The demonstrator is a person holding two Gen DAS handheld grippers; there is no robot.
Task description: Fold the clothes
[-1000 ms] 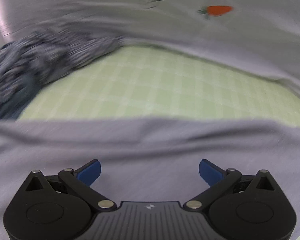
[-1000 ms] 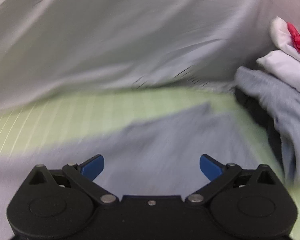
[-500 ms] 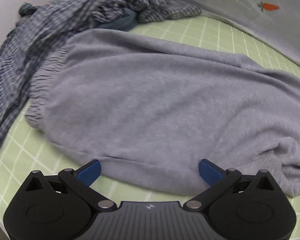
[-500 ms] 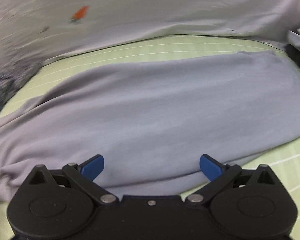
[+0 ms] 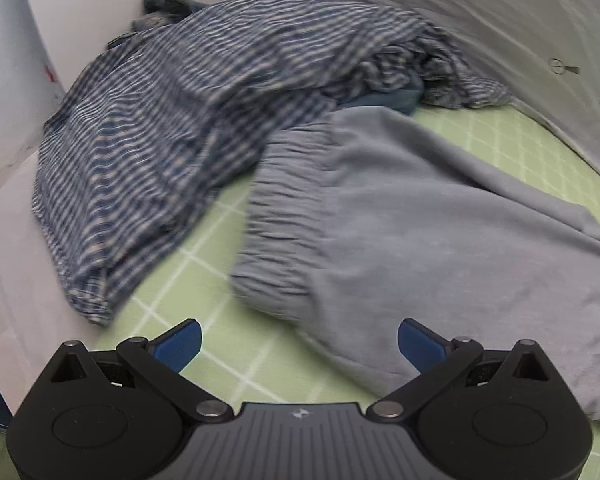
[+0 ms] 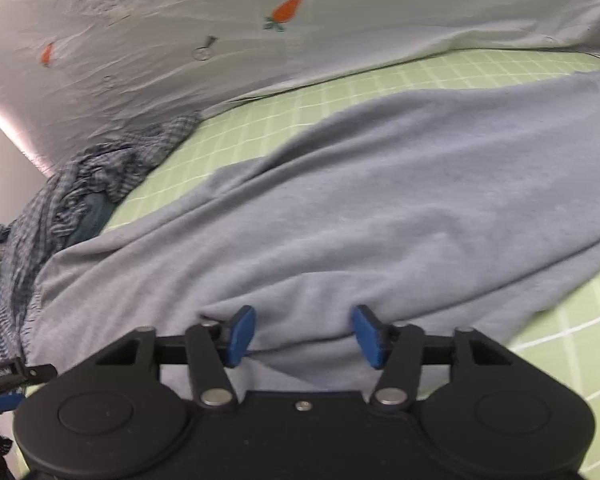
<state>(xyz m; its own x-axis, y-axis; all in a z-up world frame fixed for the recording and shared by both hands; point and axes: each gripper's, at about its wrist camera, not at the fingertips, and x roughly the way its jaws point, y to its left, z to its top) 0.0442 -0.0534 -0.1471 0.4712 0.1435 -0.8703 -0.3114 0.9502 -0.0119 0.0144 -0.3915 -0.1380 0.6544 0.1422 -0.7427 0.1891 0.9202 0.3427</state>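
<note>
Lying rumpled on green mat: grey sweatpants (image 5: 440,240), waistband gathered.

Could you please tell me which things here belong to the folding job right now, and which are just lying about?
In the job: grey sweatpants, right tongs, just closing over its near edge; left tongs.

Lying about: striped shirt, carrot-print sheet, green grid mat.

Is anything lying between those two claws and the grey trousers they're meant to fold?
Nothing visible. The grey trousers already lie between the right hand-held gripper pads, which have just been closing. The left hand-held gripper hangs open at their waistband edge.
</note>
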